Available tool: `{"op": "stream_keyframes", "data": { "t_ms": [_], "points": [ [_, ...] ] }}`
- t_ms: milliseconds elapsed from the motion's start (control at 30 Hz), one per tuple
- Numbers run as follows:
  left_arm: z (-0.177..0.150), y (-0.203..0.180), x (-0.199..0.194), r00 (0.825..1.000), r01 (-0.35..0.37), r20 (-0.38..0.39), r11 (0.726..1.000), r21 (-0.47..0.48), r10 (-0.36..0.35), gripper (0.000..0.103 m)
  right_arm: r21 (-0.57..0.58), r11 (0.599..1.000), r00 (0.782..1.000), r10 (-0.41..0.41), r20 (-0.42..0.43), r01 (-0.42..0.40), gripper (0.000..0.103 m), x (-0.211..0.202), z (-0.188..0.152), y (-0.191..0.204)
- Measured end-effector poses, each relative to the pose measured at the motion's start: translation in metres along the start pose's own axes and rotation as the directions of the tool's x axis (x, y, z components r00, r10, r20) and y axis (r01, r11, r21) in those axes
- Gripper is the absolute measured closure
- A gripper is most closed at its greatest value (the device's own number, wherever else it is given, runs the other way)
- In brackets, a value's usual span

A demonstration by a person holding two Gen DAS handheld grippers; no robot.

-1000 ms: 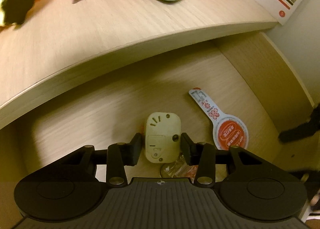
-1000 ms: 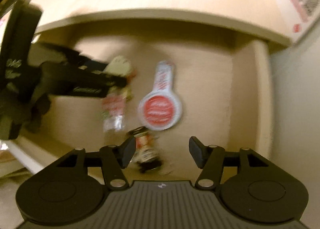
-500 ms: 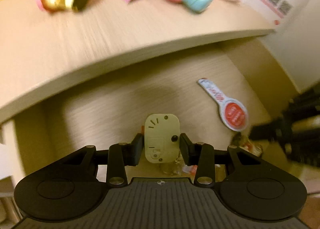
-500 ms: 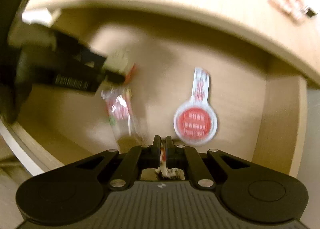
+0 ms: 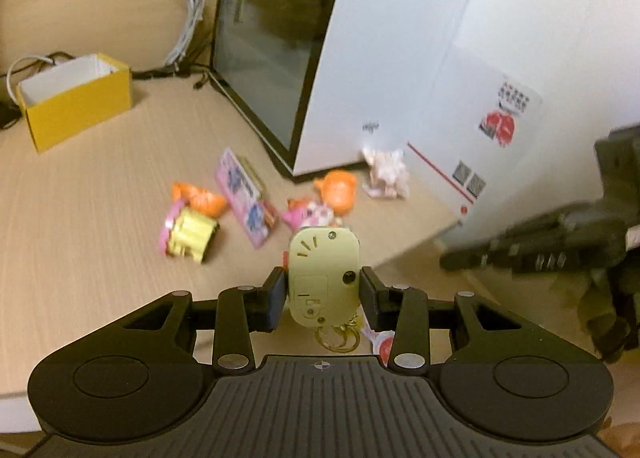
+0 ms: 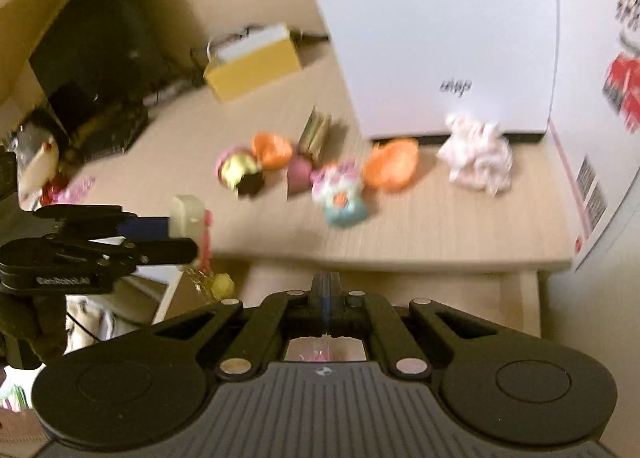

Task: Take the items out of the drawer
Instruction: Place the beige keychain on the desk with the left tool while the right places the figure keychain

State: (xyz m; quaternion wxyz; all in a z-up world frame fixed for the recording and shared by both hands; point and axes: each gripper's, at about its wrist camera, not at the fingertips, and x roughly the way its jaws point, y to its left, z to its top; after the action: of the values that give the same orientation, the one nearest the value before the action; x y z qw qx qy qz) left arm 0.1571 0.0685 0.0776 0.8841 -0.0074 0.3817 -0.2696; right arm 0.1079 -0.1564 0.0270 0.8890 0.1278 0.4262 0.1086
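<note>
The cream keychain toy (image 5: 323,278) hangs pinched in the left tool (image 5: 323,294) above the wooden table (image 5: 100,218) strewn with toys beside a white box (image 5: 400,58), while the right tool (image 6: 326,290) is pressed together.

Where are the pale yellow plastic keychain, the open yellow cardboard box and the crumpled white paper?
pale yellow plastic keychain (image 5: 323,274), left wrist view, flat face.
open yellow cardboard box (image 5: 80,114), left wrist view, front wall.
crumpled white paper (image 6: 476,156), right wrist view, middle.

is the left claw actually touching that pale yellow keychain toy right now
Touching. The left wrist view shows the left claw with both pads pressed against the sides of the pale yellow keychain toy.
</note>
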Motion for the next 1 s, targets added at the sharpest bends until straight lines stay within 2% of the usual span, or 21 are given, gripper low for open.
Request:
{"op": "stream_keyframes", "data": {
  "t_ms": [33, 67, 100, 133, 167, 200, 267, 333, 400, 467, 500, 533, 567, 667, 767, 867, 933, 1000],
  "points": [
    [0.001, 0.0, 0.003, 1.0, 0.002, -0.004, 1.0, -0.005, -0.002, 0.06, -0.003, 1.0, 1.0, -0.002, -0.016, 0.002, 0.101, -0.001, 0.003, 0.0],
    [0.0, -0.001, 0.007, 1.0, 0.007, -0.013, 1.0, -0.011, -0.007, 0.06, -0.003, 1.0, 0.998, 0.0, -0.066, 0.0, 0.101, 0.006, 0.002, -0.001],
    [-0.002, -0.002, 0.01, 1.0, 0.014, -0.027, 1.0, -0.016, -0.014, 0.06, 0.003, 1.0, 0.992, 0.001, -0.126, -0.001, 0.094, 0.019, -0.003, -0.004],
    [-0.005, -0.003, 0.017, 0.999, 0.025, -0.046, 0.999, -0.02, -0.026, 0.06, 0.011, 1.0, 0.982, -0.008, -0.187, 0.01, 0.078, 0.031, -0.01, -0.007],
    [-0.009, -0.003, 0.026, 0.997, 0.035, -0.069, 0.999, -0.024, -0.037, 0.06, 0.007, 1.0, 0.97, -0.025, -0.243, 0.027, 0.066, 0.043, -0.018, -0.008],
    [-0.016, -0.001, 0.034, 0.995, 0.041, -0.09, 0.999, -0.029, -0.044, 0.06, -0.007, 0.999, 0.955, -0.048, -0.291, 0.048, 0.048, 0.055, -0.027, -0.008],
    [-0.031, 0.003, 0.045, 0.989, 0.052, -0.137, 0.998, -0.044, -0.058, 0.06, -0.019, 0.997, 0.913, -0.08, -0.401, 0.079, 0.047, 0.084, -0.045, -0.01],
    [-0.044, 0.007, 0.055, 0.981, 0.054, -0.182, 0.996, -0.065, -0.065, 0.06, 0.001, 0.996, 0.867, -0.079, -0.492, 0.092, 0.047, 0.114, -0.06, -0.016],
    [-0.054, 0.008, 0.063, 0.972, 0.046, -0.225, 0.996, -0.07, -0.061, 0.06, -0.01, 0.994, 0.828, -0.093, -0.553, 0.105, 0.049, 0.133, -0.07, -0.016],
    [-0.063, 0.011, 0.063, 0.966, 0.039, -0.253, 0.997, -0.07, -0.055, 0.06, -0.059, 0.991, 0.792, -0.131, -0.597, 0.12, 0.06, 0.149, -0.078, -0.012],
    [-0.068, 0.012, 0.065, 0.962, 0.038, -0.267, 0.997, -0.067, -0.054, 0.06, -0.084, 0.988, 0.782, -0.154, -0.604, 0.13, 0.075, 0.151, -0.082, -0.011],
    [-0.071, 0.013, 0.065, 0.96, 0.037, -0.277, 0.997, -0.065, -0.053, 0.06, -0.111, 0.985, 0.776, -0.172, -0.606, 0.132, 0.076, 0.153, -0.084, -0.009],
    [-0.073, 0.014, 0.065, 0.958, 0.037, -0.283, 0.997, -0.063, -0.054, 0.06, -0.137, 0.983, 0.785, -0.181, -0.593, 0.124, 0.076, 0.152, -0.084, -0.004],
    [-0.073, 0.018, 0.058, 0.962, 0.061, -0.261, 0.994, -0.085, -0.081, 0.06, -0.146, 0.986, 0.842, -0.149, -0.518, 0.085, 0.076, 0.135, -0.077, 0.009],
    [-0.05, 0.023, 0.037, 0.982, 0.091, -0.16, 0.992, -0.09, -0.104, 0.06, -0.063, 0.997, 0.909, -0.072, -0.412, 0.05, 0.076, 0.104, -0.052, 0.013],
    [-0.011, 0.027, 0.021, 0.997, 0.064, -0.043, 0.996, -0.058, -0.066, 0.06, -0.013, 1.0, 0.97, -0.026, -0.24, 0.023, 0.076, 0.064, -0.009, 0.014],
    [0.015, 0.031, 0.023, 1.0, 0.02, 0.009, 0.999, -0.046, -0.019, 0.06, -0.017, 1.0, 0.993, -0.026, -0.114, 0.024, 0.076, 0.04, 0.023, 0.016],
    [0.033, 0.039, 0.039, 1.0, -0.013, 0.023, 0.998, -0.061, 0.014, 0.059, -0.042, 0.998, 0.999, -0.048, -0.012, 0.048, 0.076, 0.029, 0.051, 0.016]
  ]
}}
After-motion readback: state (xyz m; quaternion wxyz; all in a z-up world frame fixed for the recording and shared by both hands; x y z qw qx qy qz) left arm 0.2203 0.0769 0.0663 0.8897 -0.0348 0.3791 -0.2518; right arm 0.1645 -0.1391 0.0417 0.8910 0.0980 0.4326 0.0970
